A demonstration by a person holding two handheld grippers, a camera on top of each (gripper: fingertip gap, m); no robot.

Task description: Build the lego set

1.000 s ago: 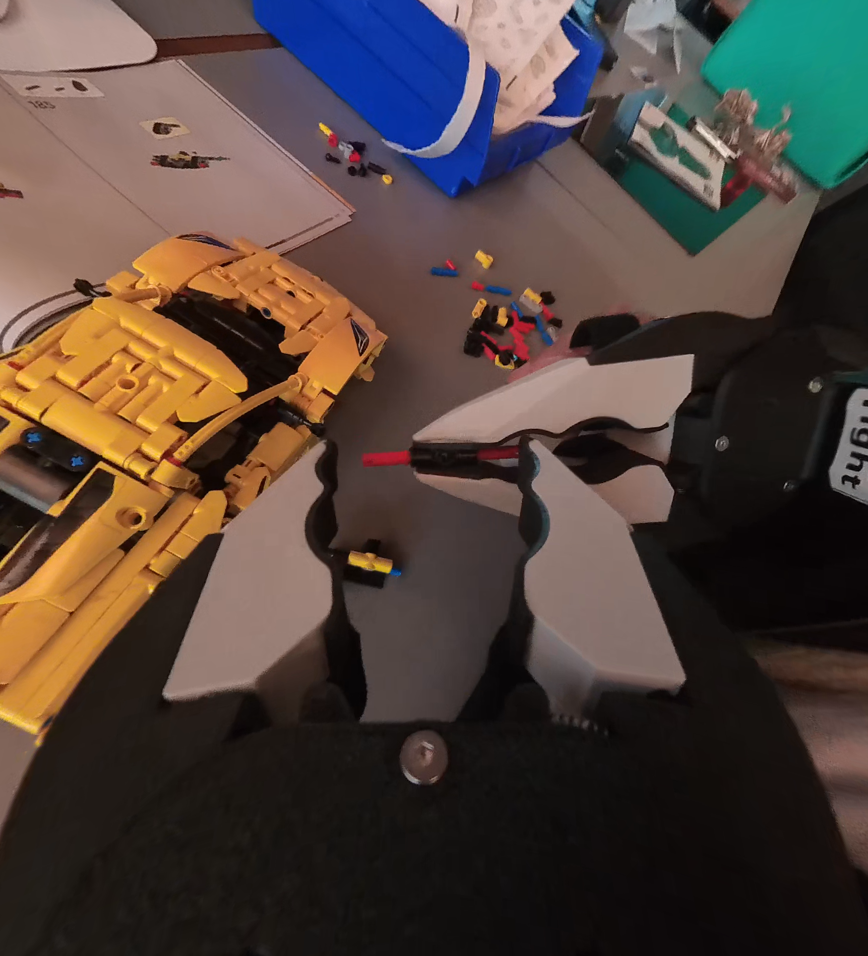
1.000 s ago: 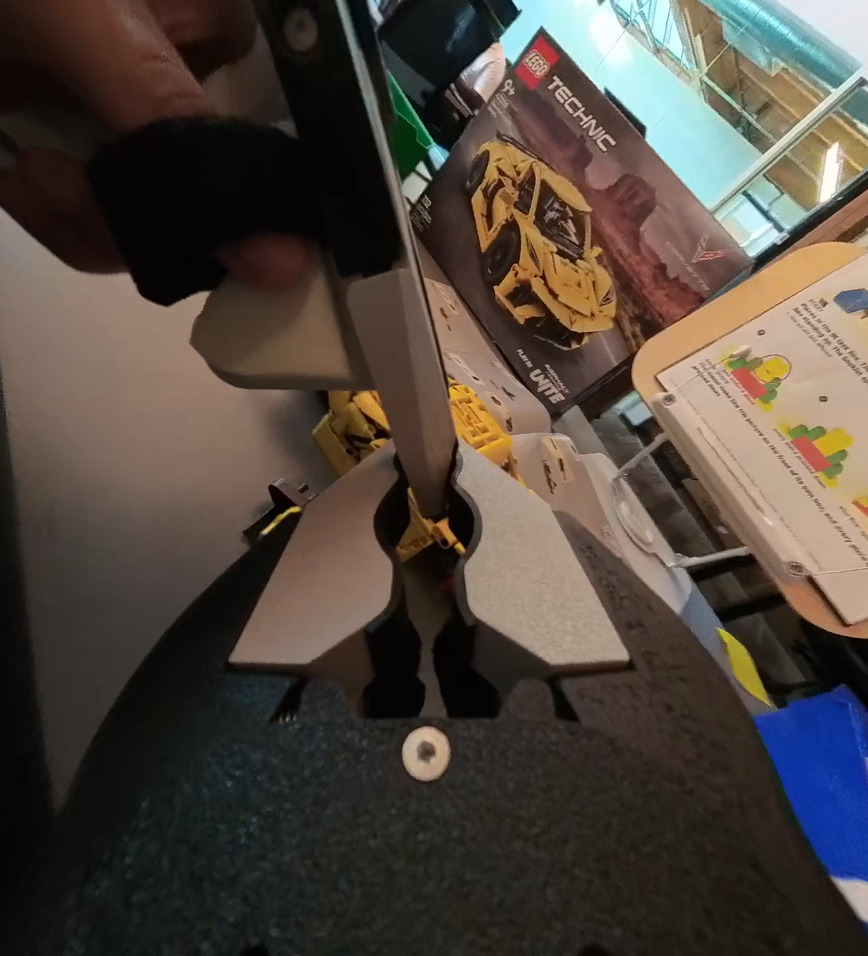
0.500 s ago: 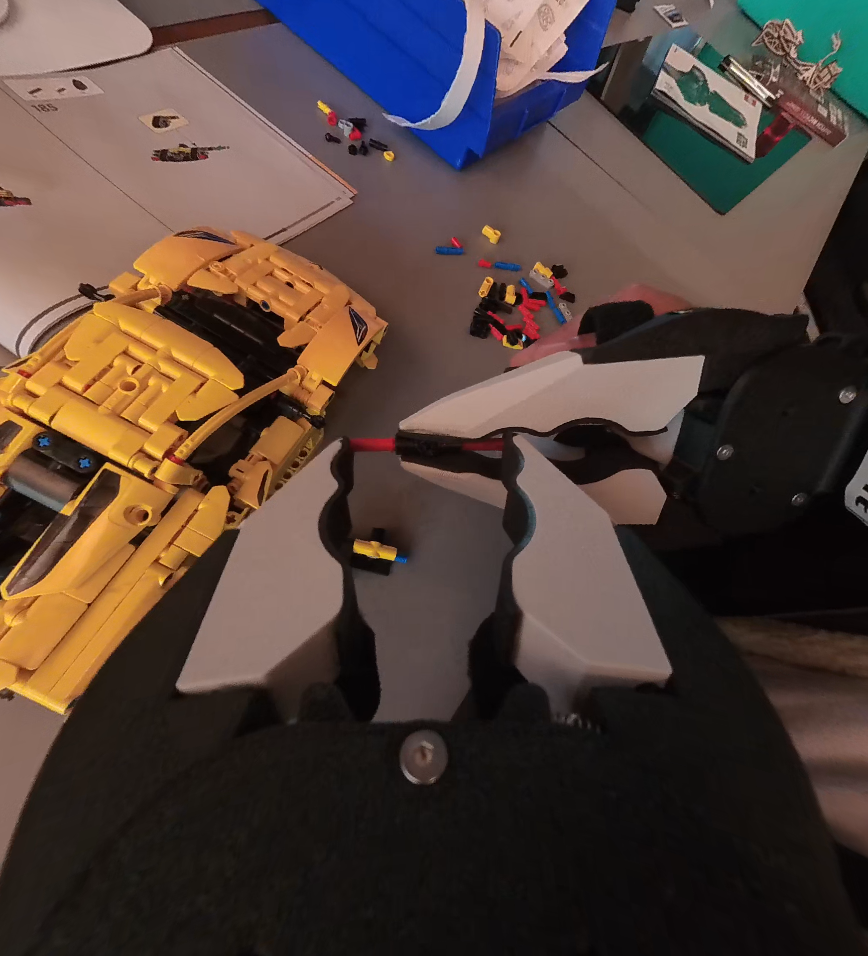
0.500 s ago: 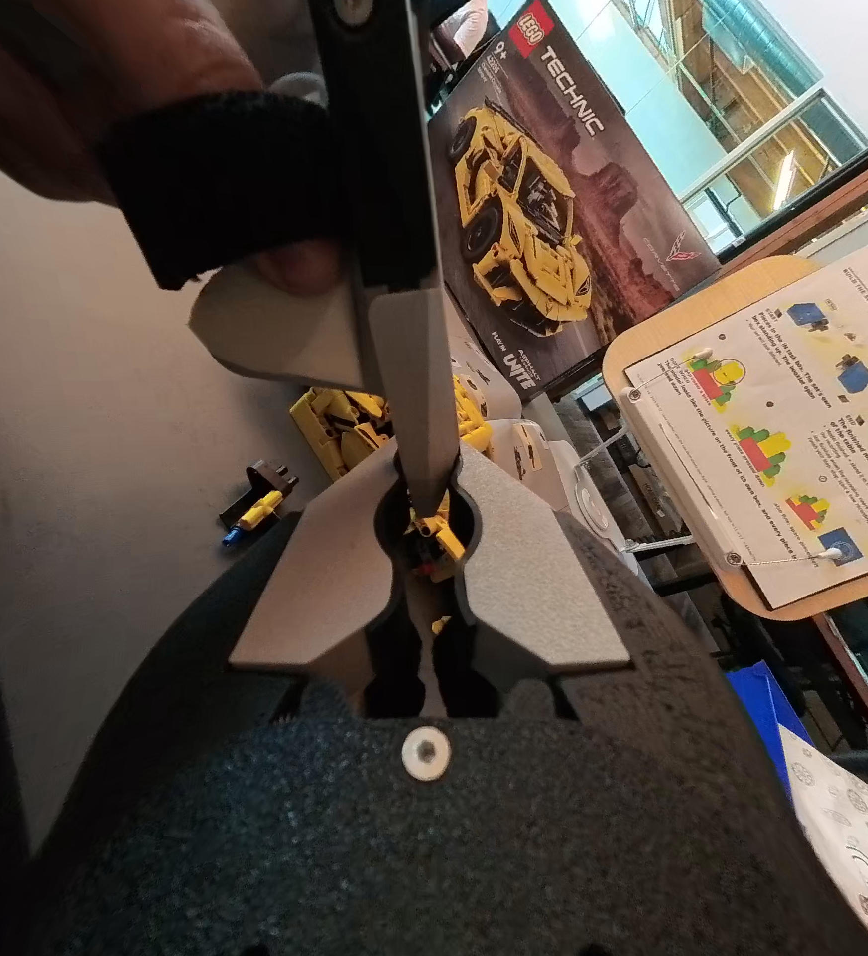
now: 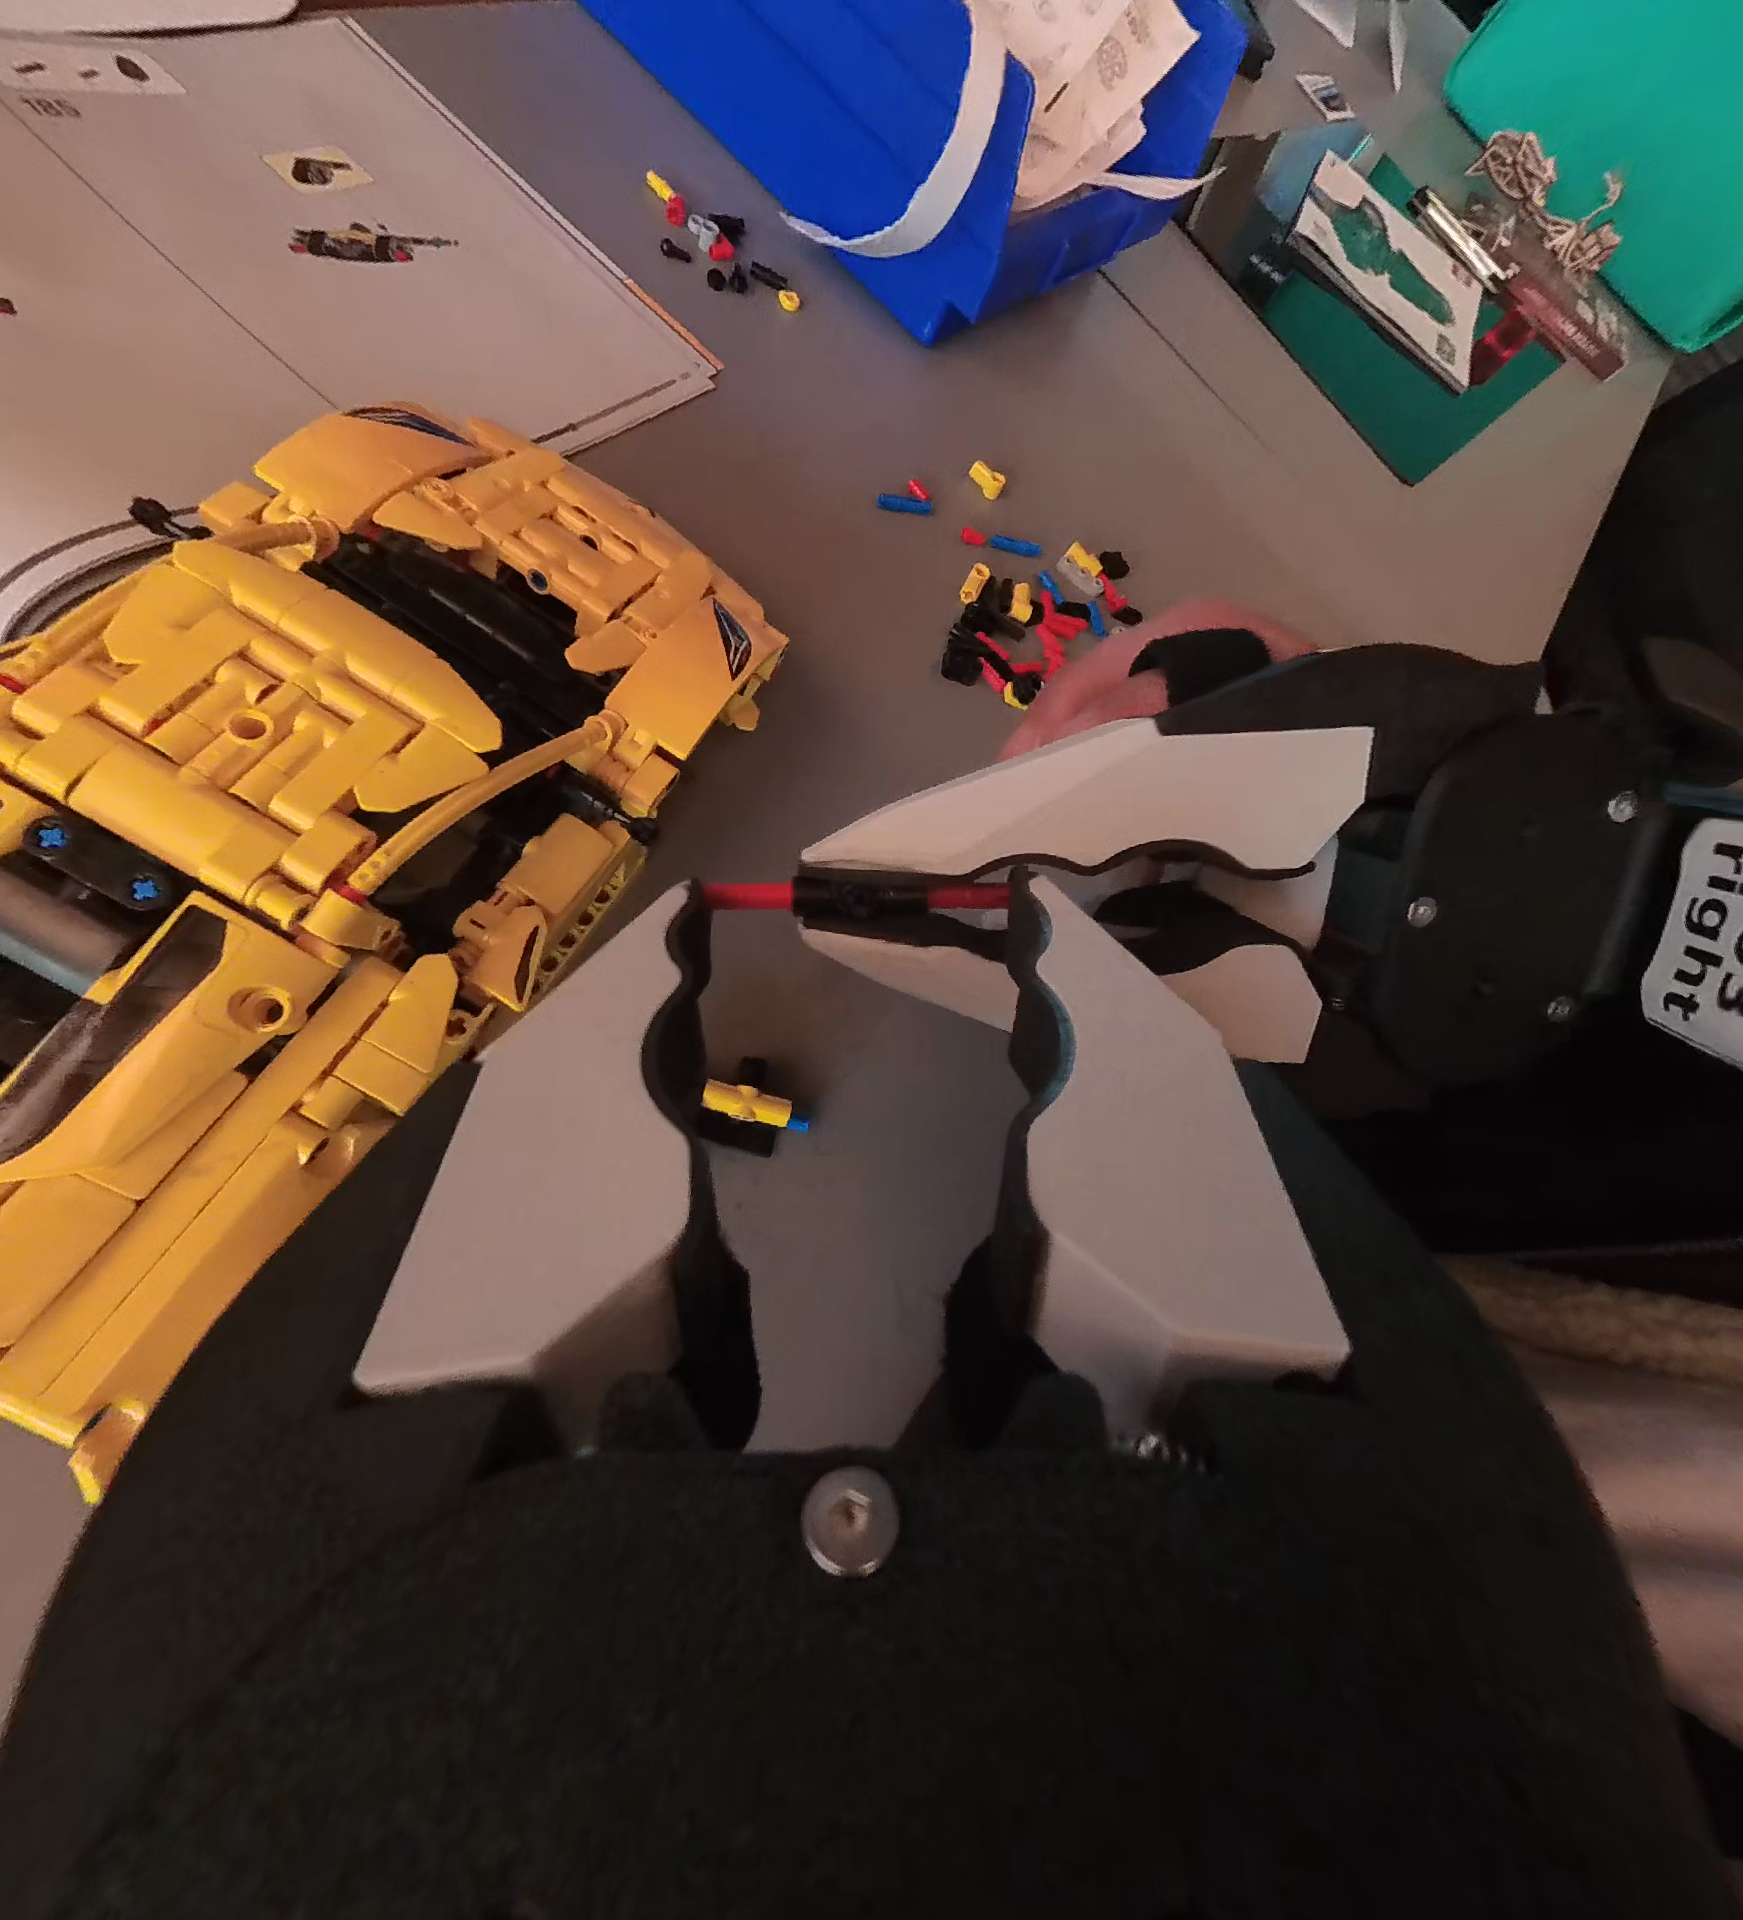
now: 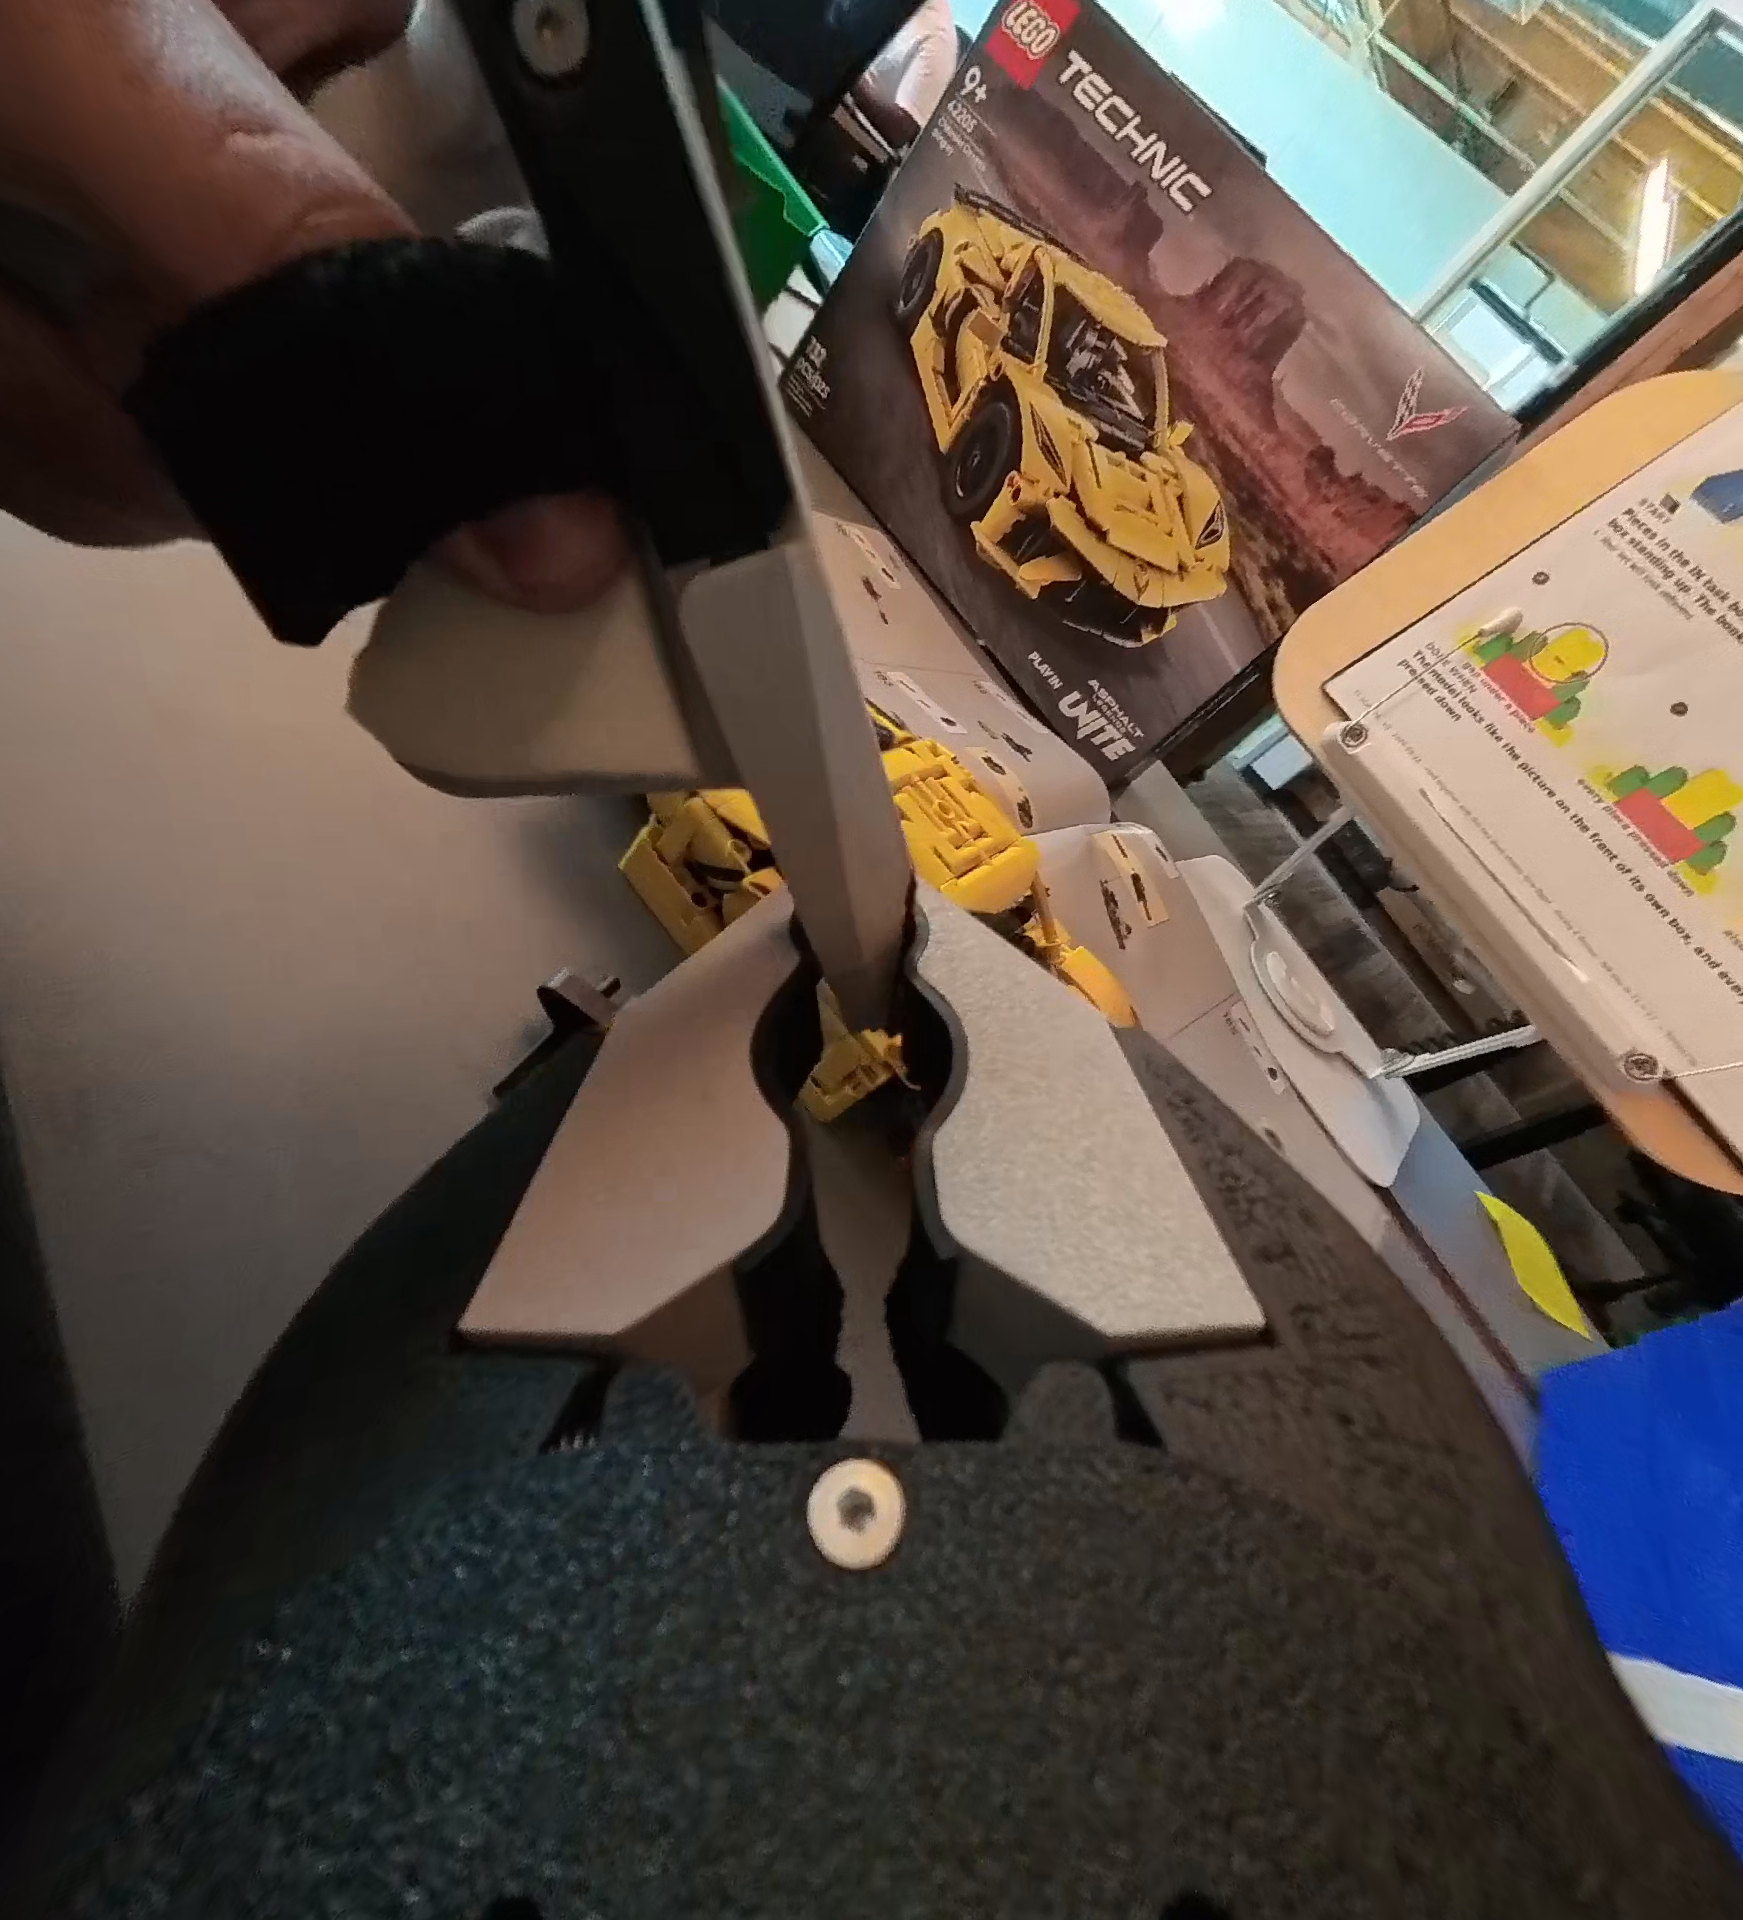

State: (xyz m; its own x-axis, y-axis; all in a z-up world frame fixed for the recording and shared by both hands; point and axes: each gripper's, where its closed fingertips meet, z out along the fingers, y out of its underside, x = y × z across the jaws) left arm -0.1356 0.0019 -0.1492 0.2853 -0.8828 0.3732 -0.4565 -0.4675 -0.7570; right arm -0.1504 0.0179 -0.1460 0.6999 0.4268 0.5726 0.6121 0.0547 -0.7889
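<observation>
Two grippers meet over a grey table [image 5: 1106, 395] beside a yellow car [image 5: 254, 790].

The car lies at left, partly on an open manual [image 5: 223, 208]. The left gripper [image 5: 851, 920] has its jaws wide apart, holding nothing. The right gripper [image 5: 815, 904], crossing its tips, is clamped on a red axle [image 5: 747, 896] with a black sleeve. A small yellow-and-black piece [image 5: 747, 1103] lies on the table between the left fingers.
</observation>
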